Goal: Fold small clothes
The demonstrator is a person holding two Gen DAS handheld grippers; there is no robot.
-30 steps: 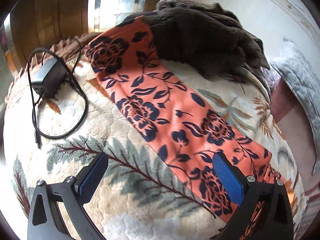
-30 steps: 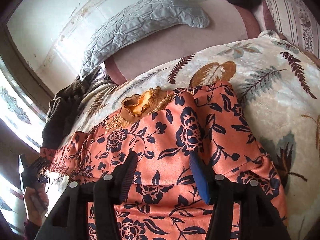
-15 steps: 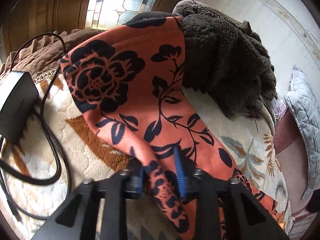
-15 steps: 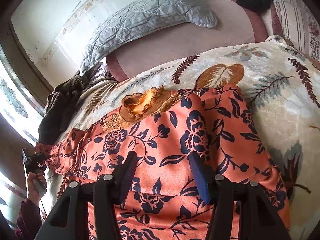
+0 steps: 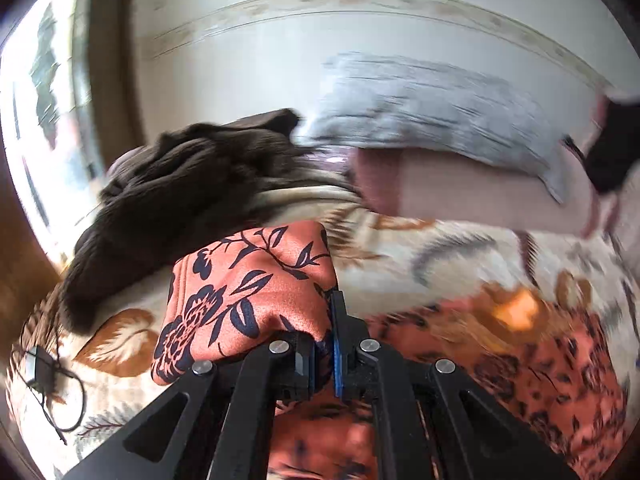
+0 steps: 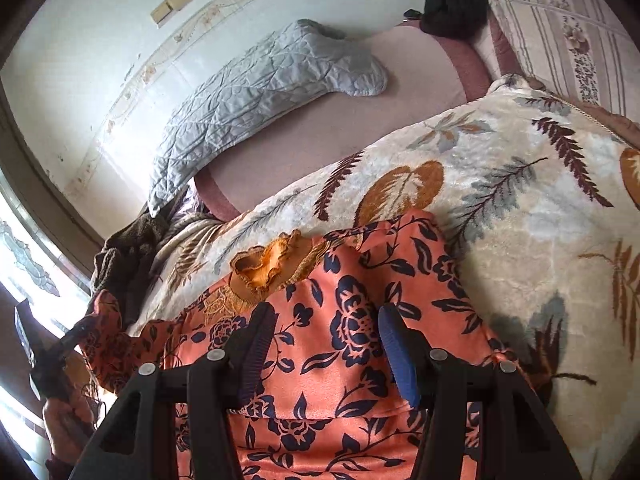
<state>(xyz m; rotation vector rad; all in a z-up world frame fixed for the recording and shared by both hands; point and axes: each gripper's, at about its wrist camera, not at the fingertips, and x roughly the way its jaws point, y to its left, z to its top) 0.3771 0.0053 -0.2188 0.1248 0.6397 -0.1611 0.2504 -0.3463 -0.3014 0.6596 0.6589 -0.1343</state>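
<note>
Left gripper (image 5: 326,354) is clamped narrow on a bunched sleeve end of the orange floral garment (image 5: 248,304), lower centre of the left wrist frame; the fabric balloons up and left from the pinch. Left view is motion-blurred on its right half, so the rest of the garment there reads only as an orange-and-black smear.

Right gripper (image 6: 324,350) stands wide, fingers apart over the garment's (image 6: 348,360) body at lower centre of the right wrist frame, gripping nothing. Can't tell if the tips touch the cloth or sit just above it.

The garment lies spread on a cream leaf-print blanket (image 6: 520,208); its ruffled mustard collar (image 6: 272,264) sits just above the right gripper, mid frame. One sleeve runs to the lower left edge, where the left gripper (image 6: 60,350) is seen small, holding it.

Brown fleece (image 5: 172,196) heaps mid-left in the left view, touching the blanket. Grey quilted pillow (image 6: 256,104) lies against the wall, upper centre. Black charger with cable (image 5: 40,368) at lower left of the left view
</note>
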